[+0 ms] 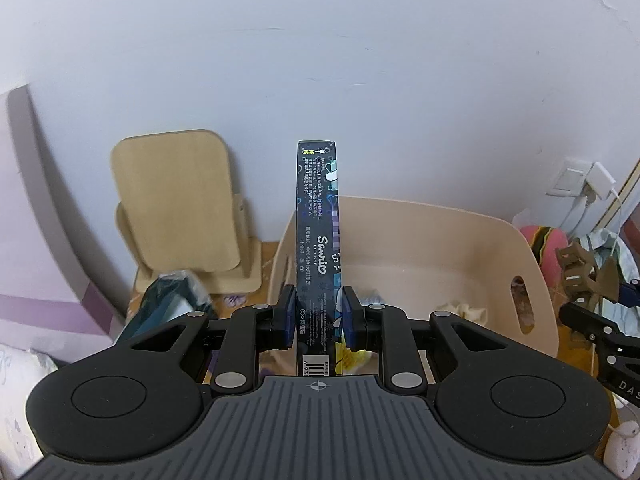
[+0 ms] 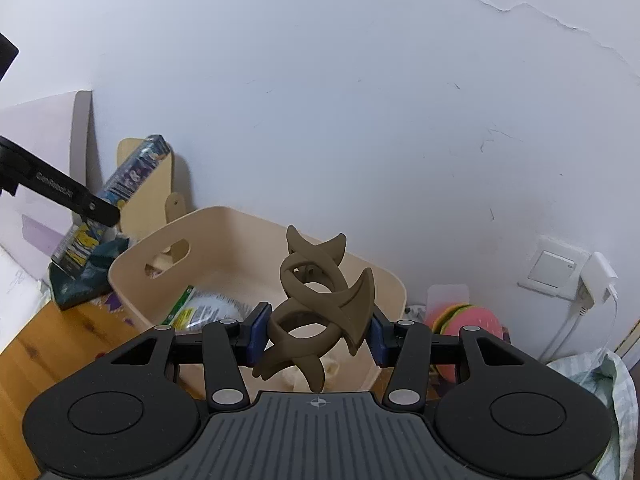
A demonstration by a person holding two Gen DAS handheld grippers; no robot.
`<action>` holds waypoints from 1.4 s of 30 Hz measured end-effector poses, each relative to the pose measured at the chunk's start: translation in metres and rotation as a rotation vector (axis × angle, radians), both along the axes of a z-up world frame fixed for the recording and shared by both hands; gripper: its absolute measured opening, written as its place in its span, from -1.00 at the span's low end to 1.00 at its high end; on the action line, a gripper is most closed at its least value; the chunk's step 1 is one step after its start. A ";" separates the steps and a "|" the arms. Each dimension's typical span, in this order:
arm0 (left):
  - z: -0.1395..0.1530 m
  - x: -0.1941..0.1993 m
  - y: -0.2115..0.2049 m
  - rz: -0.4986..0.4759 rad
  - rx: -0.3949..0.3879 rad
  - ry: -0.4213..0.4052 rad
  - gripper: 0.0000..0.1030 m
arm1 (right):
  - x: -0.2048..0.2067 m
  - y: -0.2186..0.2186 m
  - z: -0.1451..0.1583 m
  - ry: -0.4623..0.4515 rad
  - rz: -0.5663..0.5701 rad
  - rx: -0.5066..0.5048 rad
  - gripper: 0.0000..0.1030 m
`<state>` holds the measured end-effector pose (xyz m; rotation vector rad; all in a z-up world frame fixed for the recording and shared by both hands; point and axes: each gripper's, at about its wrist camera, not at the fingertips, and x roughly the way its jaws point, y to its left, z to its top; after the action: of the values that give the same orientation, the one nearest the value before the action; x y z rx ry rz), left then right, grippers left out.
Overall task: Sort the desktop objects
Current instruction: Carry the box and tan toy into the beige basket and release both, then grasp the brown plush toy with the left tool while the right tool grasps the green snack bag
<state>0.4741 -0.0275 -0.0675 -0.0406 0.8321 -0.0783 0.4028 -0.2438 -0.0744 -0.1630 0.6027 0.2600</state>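
Left gripper (image 1: 318, 314) clamps a slim dark box (image 1: 318, 232), jaws nearly closed, box upright above the beige bin (image 1: 460, 240). Right gripper (image 2: 318, 334) holds a brown hair claw (image 2: 320, 304), jaws part open, above the bin's near rim.

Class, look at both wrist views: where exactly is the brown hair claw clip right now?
The brown hair claw clip is pinched in the right tongs, held above the beige storage bin; in the left wrist view it appears at the far right edge.
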 end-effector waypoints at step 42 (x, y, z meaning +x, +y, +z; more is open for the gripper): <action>-0.042 0.024 0.001 0.129 -0.177 0.222 0.33 | 0.031 0.027 -0.038 0.145 -0.019 0.023 1.00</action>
<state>0.4978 -0.0266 -0.1097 -0.2727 1.0404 -0.0258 0.4336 -0.2165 -0.1126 -0.1172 0.7448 0.2617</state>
